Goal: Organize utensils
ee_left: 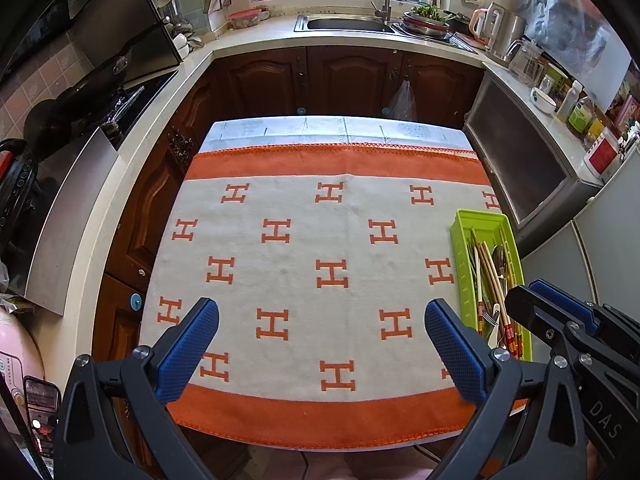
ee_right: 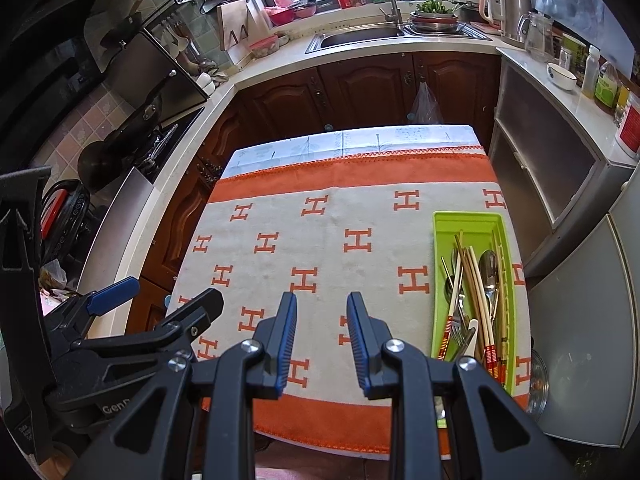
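A green tray (ee_left: 476, 216) (ee_right: 468, 218) lies along the right edge of the table on an orange and white cloth (ee_left: 320, 240) (ee_right: 340, 264). Inside it are wooden chopsticks (ee_right: 476, 280) (ee_left: 492, 276), a metal spoon (ee_right: 488, 264) (ee_left: 499, 258) and a fork (ee_right: 462, 336). My left gripper (ee_left: 320, 312) (ee_right: 170, 290) hovers wide open over the near middle of the cloth, holding nothing. My right gripper (ee_right: 322, 298) (ee_left: 528, 290) hangs just left of the tray's near end, jaws a narrow gap apart, with only cloth showing between them.
Dark wooden cabinets and a pale counter ring the table, with a sink (ee_left: 348, 24) at the back and a stove with pans (ee_left: 92, 92) to the left. A grey cabinet (ee_left: 520, 160) and fridge (ee_right: 592, 320) stand close on the right.
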Action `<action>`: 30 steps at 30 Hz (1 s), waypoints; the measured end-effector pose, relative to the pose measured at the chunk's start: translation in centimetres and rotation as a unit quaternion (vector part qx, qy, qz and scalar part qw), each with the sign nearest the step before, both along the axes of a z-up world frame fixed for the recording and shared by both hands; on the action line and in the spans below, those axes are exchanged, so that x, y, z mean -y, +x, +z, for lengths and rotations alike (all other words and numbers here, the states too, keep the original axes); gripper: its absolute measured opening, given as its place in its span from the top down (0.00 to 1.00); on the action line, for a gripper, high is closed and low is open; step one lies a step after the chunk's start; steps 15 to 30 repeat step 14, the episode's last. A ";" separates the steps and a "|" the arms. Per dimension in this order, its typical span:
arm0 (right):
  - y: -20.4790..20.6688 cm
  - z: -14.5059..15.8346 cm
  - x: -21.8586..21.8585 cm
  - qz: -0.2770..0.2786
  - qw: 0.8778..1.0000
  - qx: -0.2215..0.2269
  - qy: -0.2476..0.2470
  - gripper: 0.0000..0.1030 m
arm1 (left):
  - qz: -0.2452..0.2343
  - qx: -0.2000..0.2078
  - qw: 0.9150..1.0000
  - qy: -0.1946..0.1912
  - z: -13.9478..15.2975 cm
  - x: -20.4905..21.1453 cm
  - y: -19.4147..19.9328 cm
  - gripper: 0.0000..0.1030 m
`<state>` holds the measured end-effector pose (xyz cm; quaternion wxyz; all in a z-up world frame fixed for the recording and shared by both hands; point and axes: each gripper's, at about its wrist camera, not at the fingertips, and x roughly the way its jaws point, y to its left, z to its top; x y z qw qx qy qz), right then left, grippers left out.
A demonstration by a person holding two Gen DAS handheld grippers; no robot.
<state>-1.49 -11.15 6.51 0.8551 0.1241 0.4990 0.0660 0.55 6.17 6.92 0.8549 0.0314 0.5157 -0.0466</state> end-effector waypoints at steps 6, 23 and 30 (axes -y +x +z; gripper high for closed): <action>0.1 -0.1 0.1 -0.001 1.000 -0.004 0.001 0.75 | -0.001 -0.003 1.000 0.001 0.0 -0.1 0.2 0.01; 0.6 -0.3 -0.2 0.001 1.000 -0.008 0.002 0.75 | 0.002 -0.009 1.000 -0.001 -0.4 -0.7 0.4 0.01; 0.6 -0.3 -0.2 0.001 1.000 -0.008 0.002 0.75 | 0.002 -0.009 1.000 -0.001 -0.4 -0.7 0.4 0.01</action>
